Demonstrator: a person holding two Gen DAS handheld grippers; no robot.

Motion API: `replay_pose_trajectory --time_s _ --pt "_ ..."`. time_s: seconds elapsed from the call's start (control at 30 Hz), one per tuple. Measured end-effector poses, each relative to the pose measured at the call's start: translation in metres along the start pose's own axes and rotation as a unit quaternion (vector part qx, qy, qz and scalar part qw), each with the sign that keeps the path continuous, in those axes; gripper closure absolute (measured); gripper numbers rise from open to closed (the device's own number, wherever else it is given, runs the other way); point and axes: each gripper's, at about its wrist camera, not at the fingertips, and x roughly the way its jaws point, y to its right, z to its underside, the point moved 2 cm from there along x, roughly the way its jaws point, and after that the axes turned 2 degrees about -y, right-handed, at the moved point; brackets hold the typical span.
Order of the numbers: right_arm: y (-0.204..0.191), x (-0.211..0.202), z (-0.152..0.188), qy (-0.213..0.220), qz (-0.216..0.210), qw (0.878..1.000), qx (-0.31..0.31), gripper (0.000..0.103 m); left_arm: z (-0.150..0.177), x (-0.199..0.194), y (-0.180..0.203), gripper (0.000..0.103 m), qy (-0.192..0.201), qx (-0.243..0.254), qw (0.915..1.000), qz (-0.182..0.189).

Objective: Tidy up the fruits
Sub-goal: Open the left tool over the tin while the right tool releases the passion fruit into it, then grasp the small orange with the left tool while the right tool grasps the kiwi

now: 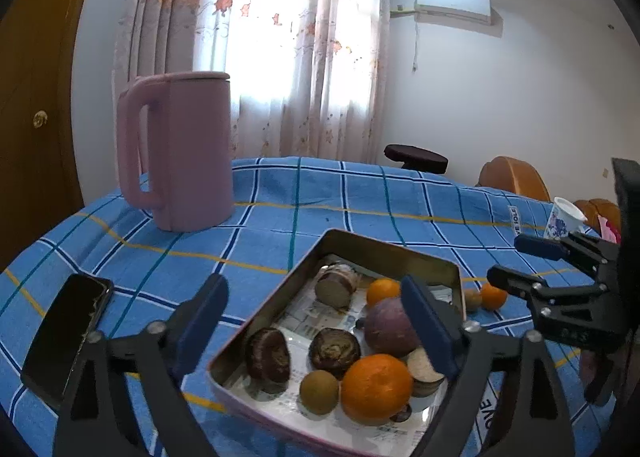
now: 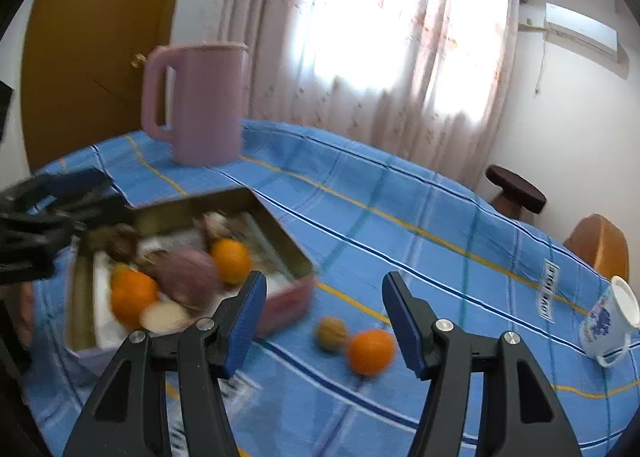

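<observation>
Left gripper (image 1: 316,321) wide open over the tin tray (image 1: 384,253), nothing held. Right gripper (image 2: 324,317) open too, empty, above the loose orange (image 2: 370,351) and small brown fruit (image 2: 331,333) on the blue checked cloth (image 2: 400,197). Farther back, pink jug (image 2: 200,105).

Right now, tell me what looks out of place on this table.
Two fruits sit outside the tin: a small orange and a brownish round fruit, side by side on the blue checked tablecloth beside it, while the rest lie in the tin. Nothing looks spilled or damaged.
</observation>
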Motion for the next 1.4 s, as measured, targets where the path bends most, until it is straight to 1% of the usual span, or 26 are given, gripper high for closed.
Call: replay_pose_trajectory --time_s 0.13,0.17,0.23,0.27,0.37,0.47,0.53,0.57,0.63,0.7,0.8,0.9,1.0,1.07,1.2,1.3,1.33,1.4 --pt "-0.005 0.020 0.004 -0.039 0.004 0.998 -0.041 0.049 -0.002 0.002 0.004 0.009 -0.001 0.005 1.0000 -0.002" --pt "-0.009 0.024 0.005 -0.046 0.003 0.997 -0.054 0.053 -0.003 0.002 0.004 0.009 -0.001 0.006 1.0000 -0.003" --pt "-0.013 0.036 0.006 -0.070 0.010 0.995 -0.077 0.054 -0.003 0.001 0.004 0.009 0.001 0.007 1.0000 -0.003" --pt "-0.014 0.039 0.008 -0.079 0.015 0.993 -0.084 0.058 -0.004 0.001 0.004 0.009 0.001 0.007 1.0000 -0.002" --pt "-0.011 0.051 0.011 -0.108 0.019 0.989 -0.094 0.061 -0.005 -0.001 0.003 0.008 0.005 0.005 1.0000 -0.001" --pt "-0.012 0.056 0.011 -0.118 0.033 0.986 -0.110 0.068 -0.005 -0.002 0.004 0.005 0.007 0.002 1.0000 0.001" --pt "-0.013 0.056 0.010 -0.123 0.018 0.986 -0.110 0.074 -0.005 -0.002 0.006 0.005 0.006 0.005 1.0000 0.002" --pt "-0.014 0.055 0.010 -0.123 0.020 0.986 -0.113 0.078 -0.006 -0.002 0.008 0.005 0.006 0.008 0.9999 0.002" --pt "-0.015 0.053 0.011 -0.115 0.025 0.986 -0.117 0.078 -0.007 -0.003 0.012 0.005 0.007 0.011 0.9999 0.005" --pt "-0.010 0.047 0.011 -0.107 0.010 0.989 -0.097 0.079 -0.008 -0.006 0.018 0.005 0.008 0.017 0.9998 0.009" --pt "-0.002 0.030 0.010 -0.082 0.013 0.994 -0.074 0.079 -0.011 -0.006 0.029 0.005 0.008 0.029 0.9994 0.015" --pt "0.013 0.007 0.007 -0.048 0.006 0.998 -0.037 0.079 -0.014 -0.007 0.044 0.005 0.006 0.039 0.9988 0.028" --pt "0.031 -0.017 0.009 -0.015 -0.001 1.000 0.006 0.079 -0.015 -0.004 0.068 0.005 0.001 0.061 0.9970 0.048" --pt "0.043 -0.029 0.015 -0.003 0.005 0.999 0.034 0.079 -0.014 -0.002 0.082 0.005 -0.005 0.071 0.9956 0.060" --pt "0.066 -0.034 0.034 0.001 0.016 0.997 0.080 0.079 -0.011 0.009 0.117 0.005 -0.022 0.102 0.9911 0.083" --pt "0.082 -0.031 0.050 -0.003 0.022 0.993 0.112 0.079 -0.006 0.022 0.143 0.005 -0.043 0.124 0.9866 0.097" --pt "0.085 -0.031 0.054 -0.004 0.023 0.993 0.118 0.079 -0.005 0.028 0.153 0.005 -0.053 0.130 0.9843 0.107" --pt "0.094 -0.033 0.061 -0.003 0.024 0.991 0.131 0.079 -0.001 0.038 0.166 0.005 -0.066 0.142 0.9816 0.109"
